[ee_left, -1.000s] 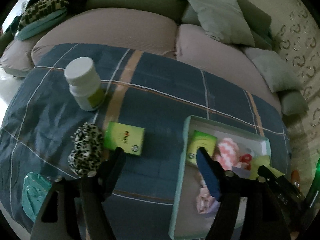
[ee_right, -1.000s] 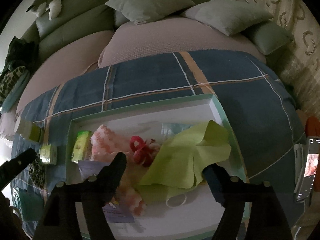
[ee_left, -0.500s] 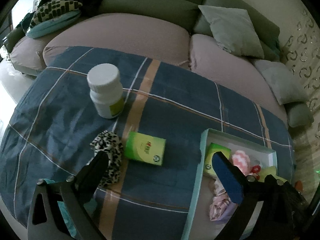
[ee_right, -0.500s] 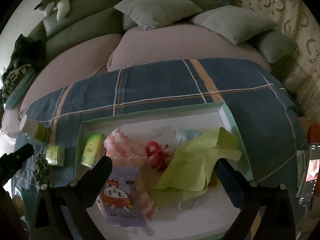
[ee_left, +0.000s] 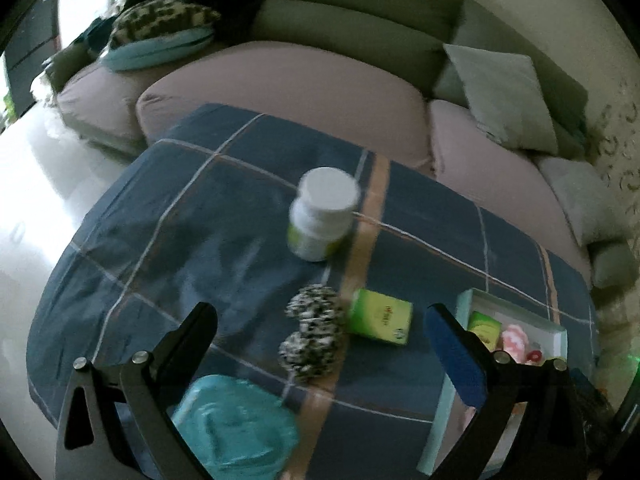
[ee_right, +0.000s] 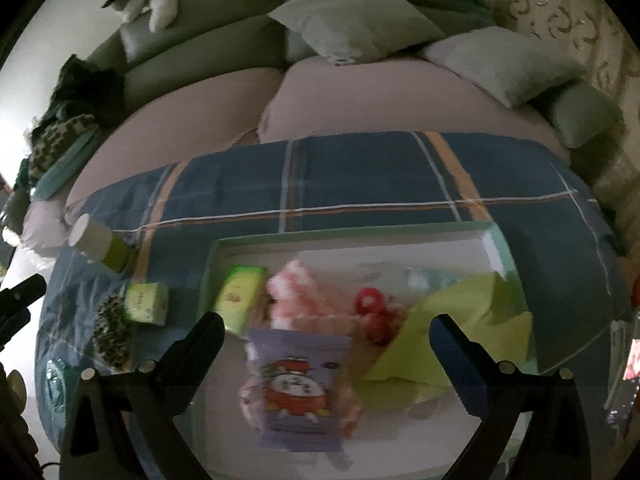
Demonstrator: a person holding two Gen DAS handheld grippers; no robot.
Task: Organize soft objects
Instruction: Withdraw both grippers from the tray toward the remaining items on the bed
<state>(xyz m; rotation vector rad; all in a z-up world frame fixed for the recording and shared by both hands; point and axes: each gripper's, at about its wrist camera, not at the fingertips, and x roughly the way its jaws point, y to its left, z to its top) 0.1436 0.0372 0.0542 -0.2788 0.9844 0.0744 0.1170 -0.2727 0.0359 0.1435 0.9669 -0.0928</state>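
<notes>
Left gripper (ee_left: 320, 318): jaws standing wide apart, having just been opening, nothing between them; hanging over the lower middle of its view. Right gripper (ee_right: 326, 326): jaws likewise wide apart after opening, empty, hovering above the tray (ee_right: 496, 240). Leopard scrunchie (ee_left: 314, 332): lying on the blue plaid cloth (ee_left: 200, 220) covering the desk, lower centre of the left view, just left of the green box (ee_left: 380, 316); a puffed ring of gathered fabric, probably very light, squashy and non-slip, best pinched across one bunched side of the loop. Teal bag (ee_left: 236, 424): sitting at the bottom left of that view, crinkled and glossy, likely slippery film that is yielding under any squeeze; take a raised fold. White bottle (ee_left: 322, 216): standing upright above the scrunchie, hard plastic, smooth, not among the soft goods. Tray, occupying the centre of the right view: shallow, stiff-walled, pale-rimmed, already holding a pink knitted piece (ee_right: 304, 296), a lime cloth (ee_right: 460, 328) lying crumpled at right, a printed pouch (ee_right: 298, 388) in front, a red ring-shaped item (ee_right: 372, 308) too blurred to identify.
</notes>
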